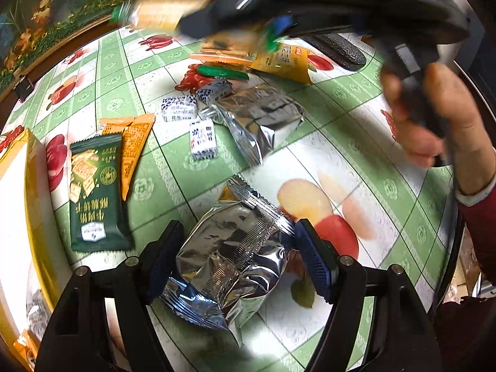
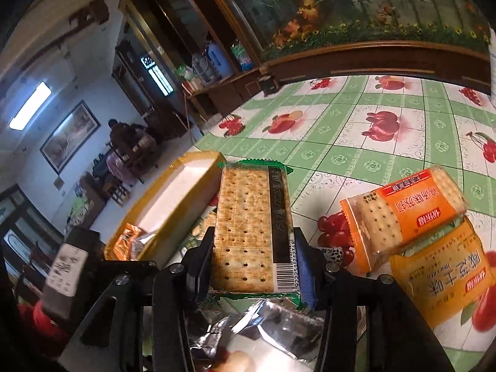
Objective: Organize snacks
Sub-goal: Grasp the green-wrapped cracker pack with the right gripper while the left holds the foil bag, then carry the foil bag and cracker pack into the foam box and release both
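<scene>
Two packets are in hand at once, one per gripper. The left gripper (image 1: 234, 259) has its fingers closed against the sides of a silver foil packet (image 1: 231, 257), which sits squarely between them with its long axis running away from the camera and slightly to the right; its crimped far end points toward the middle of the worktop (image 1: 356, 142). Whether the packet is lifted or resting on the cloth cannot be told. The right gripper (image 2: 252, 259) has its fingers clamped on a cracker packet (image 2: 252, 223), held above the worktop with its long axis straight along the fingers.

The relation that matters is box to packet. The yellow-rimmed box (image 2: 198, 158) lies just beyond and to the left of the cracker packet's far end in the right wrist view, and at the far left edge of the left wrist view (image 1: 29, 186). Judged from this, the right hand's load looks nearer to a drop into the box, while the left one would have to swing leftward past the dark green packet (image 1: 96, 195) and the orange packet (image 1: 133, 148) lying beside it.

The foil packet is crumpled and shiny, likely to slip or crush under pressure. The cracker packet is clear-faced with green ends, a barcode strip along its right side, and browned, perforated crackers showing through; it looks stiff and flat. Other snacks stay scattered: a second foil packet (image 1: 263, 117), small white-wrapped sweets (image 1: 179, 108), and an orange cracker pack (image 2: 406, 214) atop a yellow bag (image 2: 440, 276).
</scene>
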Available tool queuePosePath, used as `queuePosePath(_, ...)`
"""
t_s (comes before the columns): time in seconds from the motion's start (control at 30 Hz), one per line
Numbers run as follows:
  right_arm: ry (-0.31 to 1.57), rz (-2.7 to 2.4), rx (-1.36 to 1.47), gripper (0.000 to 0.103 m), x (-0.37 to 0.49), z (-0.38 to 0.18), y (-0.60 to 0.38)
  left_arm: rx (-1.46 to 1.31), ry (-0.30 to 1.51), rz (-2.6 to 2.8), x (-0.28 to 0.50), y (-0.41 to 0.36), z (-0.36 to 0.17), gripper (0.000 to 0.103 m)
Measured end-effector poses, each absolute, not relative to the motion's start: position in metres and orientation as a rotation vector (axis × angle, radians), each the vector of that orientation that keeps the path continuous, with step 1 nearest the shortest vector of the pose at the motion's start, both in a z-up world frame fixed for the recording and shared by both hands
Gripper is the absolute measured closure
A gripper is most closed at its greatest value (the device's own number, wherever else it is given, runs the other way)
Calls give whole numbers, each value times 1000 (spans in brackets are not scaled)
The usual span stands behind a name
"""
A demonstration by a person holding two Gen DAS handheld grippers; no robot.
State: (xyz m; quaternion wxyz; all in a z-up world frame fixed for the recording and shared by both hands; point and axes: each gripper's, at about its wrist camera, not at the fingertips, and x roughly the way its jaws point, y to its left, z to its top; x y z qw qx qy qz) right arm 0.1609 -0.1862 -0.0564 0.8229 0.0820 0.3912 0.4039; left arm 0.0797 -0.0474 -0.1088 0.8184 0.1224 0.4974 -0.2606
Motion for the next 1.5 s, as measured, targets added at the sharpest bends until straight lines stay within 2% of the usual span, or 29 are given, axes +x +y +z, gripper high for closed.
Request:
queuePosePath(0.1,812,869,207,56,143,-45,-192,264,1127,-546,80,-47,-115,0)
queuePosePath(0.37,788,861,246,56,109,-38,-198,273,1098,-540,64,-42,-117,0)
queuePosePath(0.43,788,853,252,56,104,-39,-200,252,1079,-535,57,-39,-117,7)
queuePosePath(0.5,791,843,255,56,101,-41,-201,244,1051,-514,52,-37,-113,31)
queuePosePath(0.67,794,830,250,56,88,-45,-202,206,1010,-456,41,-35,-108,40)
queuePosePath(1.13,743,819,196,56,63,-29,-196,52,894,-374,26,-6,-70,42)
queuePosePath(1.5,742,890,178,56,58,-27,-161,-34,794,-92,17,61,-45,41)
